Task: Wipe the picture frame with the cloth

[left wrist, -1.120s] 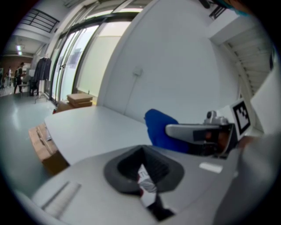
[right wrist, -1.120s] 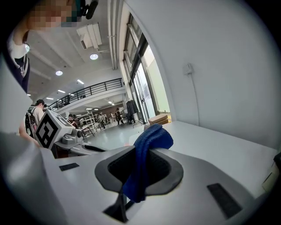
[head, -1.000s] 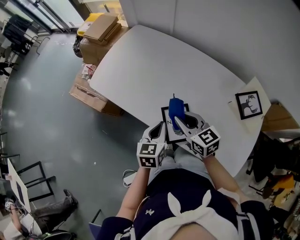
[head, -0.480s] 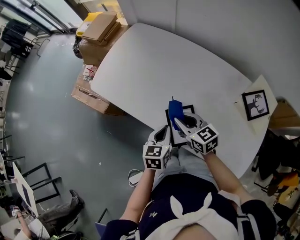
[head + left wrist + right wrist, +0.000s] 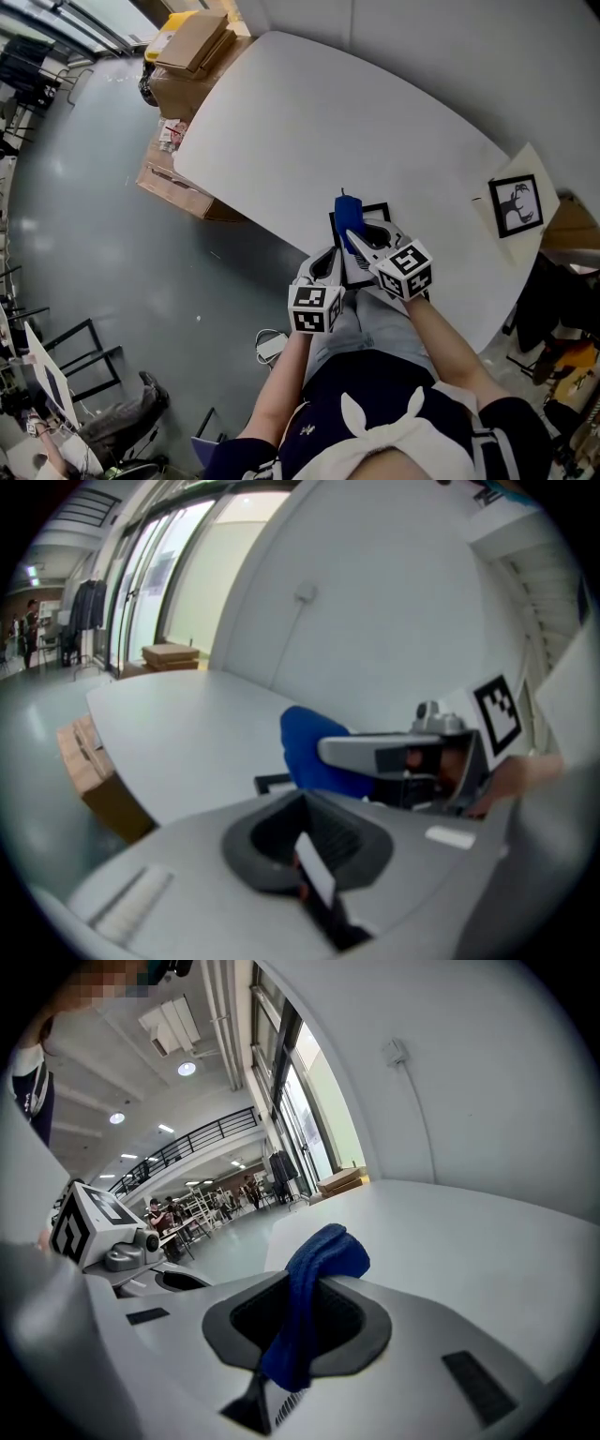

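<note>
A black picture frame (image 5: 379, 212) lies flat near the front edge of the white table (image 5: 309, 122). My right gripper (image 5: 355, 240) is shut on a folded blue cloth (image 5: 347, 217), which stands up over the frame's left part. In the right gripper view the cloth (image 5: 317, 1274) hangs through the shut jaws of the right gripper (image 5: 295, 1340). My left gripper (image 5: 329, 262) sits at the frame's near left edge. Its jaws are closed on a thin white and dark edge in the left gripper view (image 5: 312, 869), apparently the frame. A frame corner (image 5: 270, 782) and the cloth (image 5: 312, 750) show beyond.
A second black picture frame (image 5: 517, 203) lies on a beige sheet at the table's far right corner. Cardboard boxes (image 5: 183, 56) are stacked on the floor past the table's left end. The person's legs are against the front edge.
Both grippers stay at the frame's near left edge with the cloth upright; they have shifted only slightly, and the head camera has moved a little.
</note>
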Demonstrator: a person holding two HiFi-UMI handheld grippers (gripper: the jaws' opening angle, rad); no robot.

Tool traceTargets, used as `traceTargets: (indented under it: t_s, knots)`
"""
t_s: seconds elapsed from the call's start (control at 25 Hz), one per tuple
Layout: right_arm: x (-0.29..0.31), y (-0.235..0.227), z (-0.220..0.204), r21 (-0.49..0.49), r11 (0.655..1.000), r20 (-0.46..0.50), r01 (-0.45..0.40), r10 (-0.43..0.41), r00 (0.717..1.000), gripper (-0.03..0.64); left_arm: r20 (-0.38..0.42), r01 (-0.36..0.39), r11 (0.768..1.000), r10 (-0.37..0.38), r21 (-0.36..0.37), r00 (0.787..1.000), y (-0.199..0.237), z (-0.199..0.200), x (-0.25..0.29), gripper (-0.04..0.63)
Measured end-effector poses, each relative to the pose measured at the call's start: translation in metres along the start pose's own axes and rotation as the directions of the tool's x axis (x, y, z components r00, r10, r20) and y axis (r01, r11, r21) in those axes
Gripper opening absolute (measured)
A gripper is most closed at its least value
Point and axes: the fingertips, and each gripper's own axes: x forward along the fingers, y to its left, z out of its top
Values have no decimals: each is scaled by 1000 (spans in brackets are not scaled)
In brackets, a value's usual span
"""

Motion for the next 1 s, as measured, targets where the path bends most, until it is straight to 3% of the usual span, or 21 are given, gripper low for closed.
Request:
traceTargets:
  t_s: [1.0]
  knots:
    - [34, -13, -49, -13, 1000, -136, 0, -2, 991, 61, -83, -21, 1000, 19, -17, 996, 10, -37, 30, 3]
